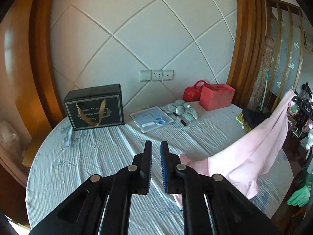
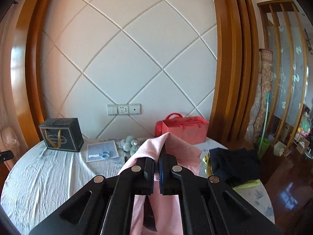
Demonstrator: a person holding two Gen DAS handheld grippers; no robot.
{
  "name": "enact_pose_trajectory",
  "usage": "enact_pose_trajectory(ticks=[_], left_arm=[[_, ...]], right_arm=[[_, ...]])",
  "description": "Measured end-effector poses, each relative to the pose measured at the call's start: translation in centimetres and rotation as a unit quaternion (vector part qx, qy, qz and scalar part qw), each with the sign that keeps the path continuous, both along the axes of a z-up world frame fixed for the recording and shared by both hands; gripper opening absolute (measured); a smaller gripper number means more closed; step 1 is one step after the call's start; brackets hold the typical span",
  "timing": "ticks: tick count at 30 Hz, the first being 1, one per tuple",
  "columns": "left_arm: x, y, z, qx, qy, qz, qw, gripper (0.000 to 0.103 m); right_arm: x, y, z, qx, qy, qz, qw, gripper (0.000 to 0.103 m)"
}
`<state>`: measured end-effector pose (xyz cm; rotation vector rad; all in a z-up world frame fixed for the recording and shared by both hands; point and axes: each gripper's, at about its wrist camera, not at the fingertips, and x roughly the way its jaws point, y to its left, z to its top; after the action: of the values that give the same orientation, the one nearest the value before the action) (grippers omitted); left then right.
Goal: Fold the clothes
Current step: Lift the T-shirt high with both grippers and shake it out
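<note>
Pink garment (image 1: 252, 146) is held aloft by the right tongs (image 2: 156, 168), clamped on its corner. It is stretched down-left toward the left tongs (image 1: 156, 148), which are narrowly parted and empty, just beside its lower edge

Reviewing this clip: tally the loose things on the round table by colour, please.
Pink: 1, garment
Black: 2, gift bag, dark clothes pile
Red: 2, paper bag, handbag
Grey: 1, plush toy
Blue: 1, scissors
Total: 7

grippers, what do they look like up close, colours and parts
Both the left gripper and right gripper are matte black plastic scissor-style linkages with round silver pivot pins and oval cutouts in the outer arms. One finger on each carries a ribbed blue pad. No cables or sleeves show.
</note>
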<state>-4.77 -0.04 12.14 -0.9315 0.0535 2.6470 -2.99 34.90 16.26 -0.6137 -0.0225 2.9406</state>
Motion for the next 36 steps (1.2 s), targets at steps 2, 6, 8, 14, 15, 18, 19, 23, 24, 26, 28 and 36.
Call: enact_pose_trajectory(ticks=[2,6,8,14,15,18,19,23,24,26,28,36], left_arm=[[0.1,3.1,-3.3,-0.003,-0.04,-0.046,0.9981,0.044],[1.2,10.3,-10.0,-0.013,-0.113,-0.136,0.9841,0.05],[1.8,13.6,-13.1,-0.023,-0.15,-0.164,0.9746,0.05],[4.9,20.8,-19.1,-0.068,-0.201,-0.227,0.9505,0.05],[5.3,21.7,-19.6,-0.07,-0.205,-0.235,0.9476,0.05],[6.2,24.0,-20.8,-0.073,-0.215,-0.247,0.9419,0.052],[6.3,24.6,-21.2,-0.075,-0.218,-0.248,0.9409,0.055],[5.9,26.8,-23.5,-0.102,-0.228,-0.221,0.9427,0.056],[5.5,27.2,-24.2,-0.113,-0.228,-0.208,0.9444,0.056],[5.4,27.8,-25.0,-0.126,-0.226,-0.19,0.9471,0.056],[5.5,28.1,-25.1,-0.128,-0.21,-0.174,0.9536,0.053],[2.7,24.6,-20.8,-0.084,-0.163,-0.09,0.9789,0.005]], right_arm=[[-1.1,1.1,-2.5,-0.003,-0.035,-0.023,0.999,0.002],[-1.8,4.0,-7.1,-0.008,-0.089,-0.055,0.994,0.003],[-1.4,5.9,-8.7,-0.015,-0.107,-0.068,0.992,0.003],[0.3,10.5,-11.6,-0.03,-0.142,-0.079,0.986,0.003],[0.6,11.1,-12.0,-0.032,-0.147,-0.078,0.986,0.003],[1.1,12.5,-12.9,-0.036,-0.159,-0.075,0.984,0.003],[1.2,12.9,-13.2,-0.038,-0.164,-0.074,0.983,0.003],[1.8,14.3,-14.4,-0.046,-0.179,-0.066,0.981,0.003],[1.9,14.6,-14.6,-0.047,-0.183,-0.064,0.98,0.003],[2.0,14.8,-15.0,-0.051,-0.188,-0.059,0.979,0.003],[2.2,15.1,-15.5,-0.053,-0.191,-0.053,0.979,0.003],[2.8,13.8,-13.9,-0.003,-0.139,-0.025,0.99,0.003]])
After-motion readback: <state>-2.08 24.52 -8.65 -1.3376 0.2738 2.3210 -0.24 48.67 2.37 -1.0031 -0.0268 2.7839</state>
